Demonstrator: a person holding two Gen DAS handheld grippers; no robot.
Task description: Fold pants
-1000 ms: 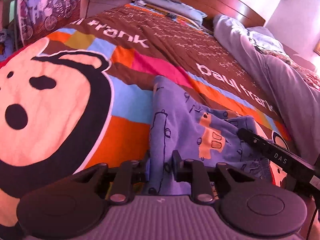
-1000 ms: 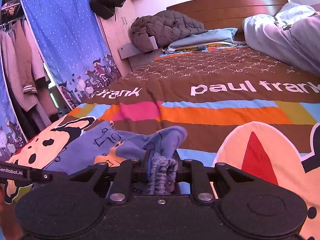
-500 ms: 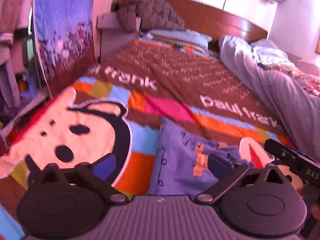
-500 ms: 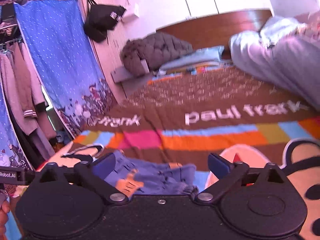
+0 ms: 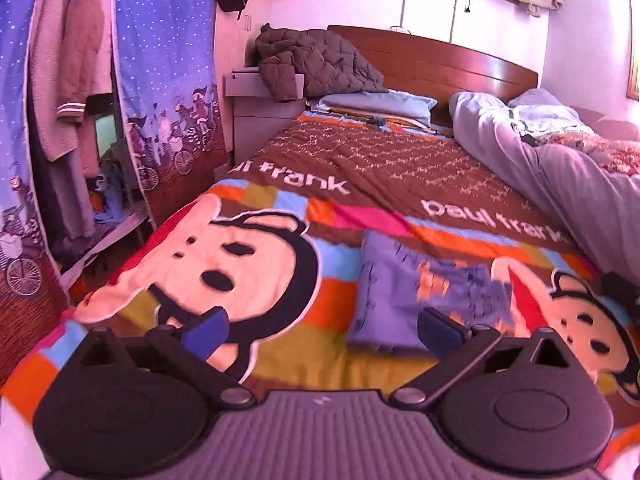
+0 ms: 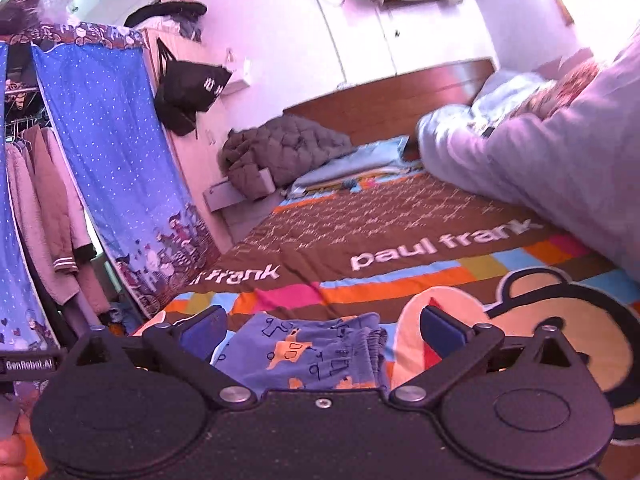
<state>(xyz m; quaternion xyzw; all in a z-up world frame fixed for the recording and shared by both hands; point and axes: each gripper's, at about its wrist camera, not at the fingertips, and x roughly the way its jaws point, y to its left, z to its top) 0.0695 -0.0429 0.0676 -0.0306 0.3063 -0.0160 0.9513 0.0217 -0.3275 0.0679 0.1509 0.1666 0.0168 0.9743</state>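
The blue patterned pants (image 5: 412,292) lie folded into a small rectangle on the colourful cartoon bedspread (image 5: 248,264). In the left wrist view my left gripper (image 5: 320,330) is open and raised above the bed, the pants ahead and to the right of it, nothing between its blue pads (image 5: 204,330). In the right wrist view my right gripper (image 6: 322,332) is open too, held above the pants (image 6: 312,352), whose elastic waistband faces right. Neither gripper touches the cloth.
A grey duvet heap (image 5: 560,176) fills the bed's right side. A brown quilted jacket (image 5: 316,64) and pillow (image 5: 380,104) sit by the wooden headboard (image 5: 440,64). A blue curtained wardrobe (image 6: 100,168) with hanging clothes stands left of the bed. A hand (image 6: 12,452) shows at the lower left.
Both grippers were shut on the pants a second ago. They have let go, opened wide and drawn back and up, leaving the folded pants lying on the bedspread.
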